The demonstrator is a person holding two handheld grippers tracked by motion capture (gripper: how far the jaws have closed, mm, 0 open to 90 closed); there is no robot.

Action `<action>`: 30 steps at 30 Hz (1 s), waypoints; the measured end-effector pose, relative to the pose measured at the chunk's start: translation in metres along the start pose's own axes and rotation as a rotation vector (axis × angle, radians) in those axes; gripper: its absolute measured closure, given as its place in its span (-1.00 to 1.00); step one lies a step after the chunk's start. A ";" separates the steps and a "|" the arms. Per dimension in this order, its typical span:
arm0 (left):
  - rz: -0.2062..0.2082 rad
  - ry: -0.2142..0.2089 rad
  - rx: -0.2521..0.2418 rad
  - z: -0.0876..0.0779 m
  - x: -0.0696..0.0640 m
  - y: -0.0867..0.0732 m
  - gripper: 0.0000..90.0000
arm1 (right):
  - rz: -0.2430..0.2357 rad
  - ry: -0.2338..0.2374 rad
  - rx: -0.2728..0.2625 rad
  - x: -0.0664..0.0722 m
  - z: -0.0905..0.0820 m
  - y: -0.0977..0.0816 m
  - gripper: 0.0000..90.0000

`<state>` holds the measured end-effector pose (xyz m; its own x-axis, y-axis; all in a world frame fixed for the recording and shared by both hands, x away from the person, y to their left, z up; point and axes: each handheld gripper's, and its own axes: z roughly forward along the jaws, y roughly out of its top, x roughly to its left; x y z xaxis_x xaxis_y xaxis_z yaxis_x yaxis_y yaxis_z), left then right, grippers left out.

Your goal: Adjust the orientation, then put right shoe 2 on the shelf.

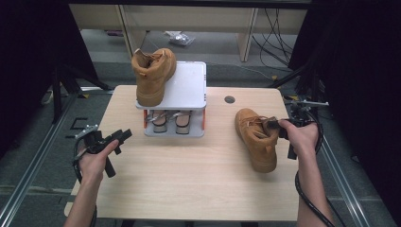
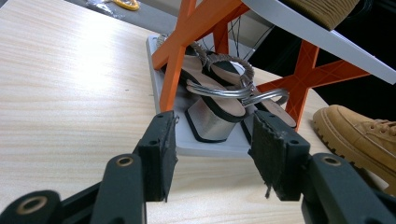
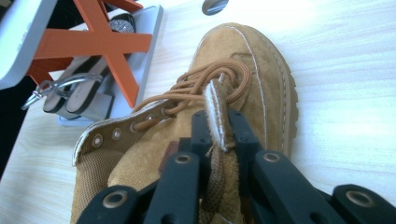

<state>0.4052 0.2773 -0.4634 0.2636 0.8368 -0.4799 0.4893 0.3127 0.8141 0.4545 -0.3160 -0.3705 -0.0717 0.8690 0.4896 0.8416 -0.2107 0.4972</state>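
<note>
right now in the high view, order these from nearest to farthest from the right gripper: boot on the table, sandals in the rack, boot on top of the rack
1. boot on the table, its tongue held by the right gripper.
2. sandals, lower shelf, mid-table.
3. boot on top of the rack, far left.

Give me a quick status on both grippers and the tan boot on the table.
Right gripper shut on the tongue of the tan suede lace-up boot. Left gripper open, holding nothing, facing the silver sandals. Nothing in the way.

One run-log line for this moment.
right claw: shut on tan suede boot tongue | left claw: open, idle | boot: on wooden table
</note>
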 end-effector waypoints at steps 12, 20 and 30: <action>-0.004 0.003 -0.003 -0.001 0.001 0.000 0.10 | 0.040 0.035 -0.037 0.011 -0.004 0.007 0.87; -0.005 0.012 -0.006 -0.001 0.003 0.001 0.10 | 0.073 0.093 -0.064 0.015 0.000 0.014 0.87; -0.012 0.001 -0.015 -0.006 0.004 0.000 0.10 | 0.118 0.124 -0.080 0.020 0.007 0.018 0.87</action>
<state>0.4013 0.2837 -0.4637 0.2570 0.8335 -0.4891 0.4799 0.3292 0.8132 0.4715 -0.2991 -0.3567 -0.0449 0.7754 0.6299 0.8033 -0.3468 0.4842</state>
